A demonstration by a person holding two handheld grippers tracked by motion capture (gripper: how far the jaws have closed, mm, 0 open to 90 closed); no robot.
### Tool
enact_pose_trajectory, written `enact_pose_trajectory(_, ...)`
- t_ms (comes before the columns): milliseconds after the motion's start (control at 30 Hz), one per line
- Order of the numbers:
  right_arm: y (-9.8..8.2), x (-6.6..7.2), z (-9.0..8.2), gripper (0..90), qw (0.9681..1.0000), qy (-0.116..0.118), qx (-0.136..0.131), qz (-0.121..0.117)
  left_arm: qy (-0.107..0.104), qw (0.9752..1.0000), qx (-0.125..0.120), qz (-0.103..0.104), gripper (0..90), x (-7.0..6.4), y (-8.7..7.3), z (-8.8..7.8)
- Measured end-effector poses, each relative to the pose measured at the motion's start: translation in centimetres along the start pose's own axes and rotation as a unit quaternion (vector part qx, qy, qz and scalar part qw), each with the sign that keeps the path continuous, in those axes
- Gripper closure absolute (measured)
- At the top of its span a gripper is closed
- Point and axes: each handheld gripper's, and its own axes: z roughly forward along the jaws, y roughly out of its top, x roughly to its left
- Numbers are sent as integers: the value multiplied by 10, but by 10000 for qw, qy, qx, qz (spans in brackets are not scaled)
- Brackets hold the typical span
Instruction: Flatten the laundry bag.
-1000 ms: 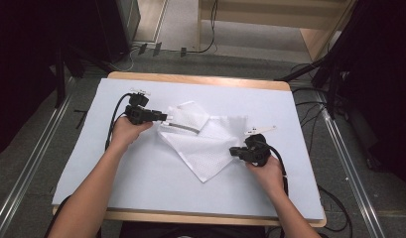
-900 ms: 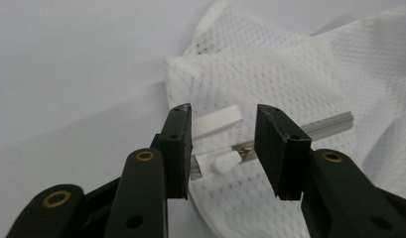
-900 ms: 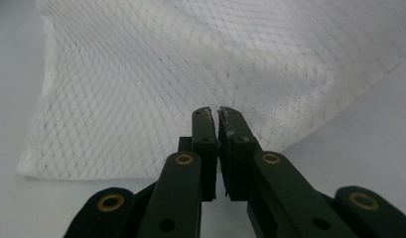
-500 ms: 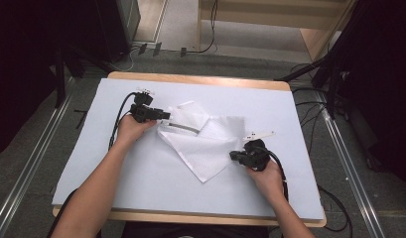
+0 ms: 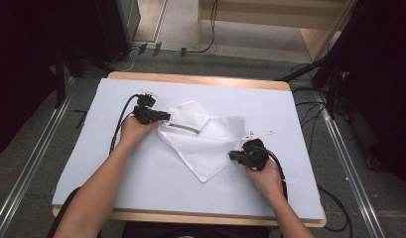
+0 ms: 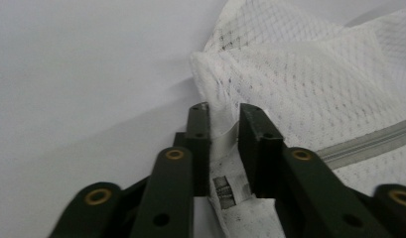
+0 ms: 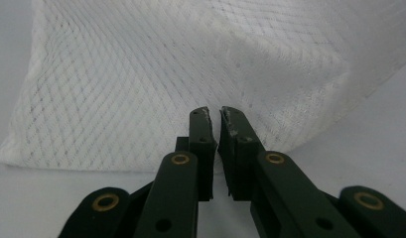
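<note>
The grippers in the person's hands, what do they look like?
Both the left gripper and the right gripper are black. Each has two flat black jaws joined by bars with brass-coloured rivets. A black cable loops away from each. The person's forearms are bare, with no sleeves in view.

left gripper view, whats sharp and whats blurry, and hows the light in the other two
Left gripper view: the mesh bag is fairly sharp and the jaws' near arms are soft. Right gripper view: even, soft light, faint shadow under the mesh. High view: bright white table cover, dark surroundings.
</note>
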Motion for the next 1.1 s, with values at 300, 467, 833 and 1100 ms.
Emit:
enact_pose_trajectory(300,3,1,1,839,10000,-21,17,2,137,9998,71,82,900,-4,1,0)
enact_pose_trajectory(467,7,3,-7,835,9998,-68,-181,17,19,9997,-250,58,900,-5,7,-20)
enact_pose_trajectory(833,23,-13,-20,780,9985,-324,-428,66,-3,9986,-519,114,900,-18,-1,-51)
enact_pose_trajectory(1100,38,-40,-30,690,9960,-599,-586,312,7,9988,-487,31,900,-18,-12,-59)
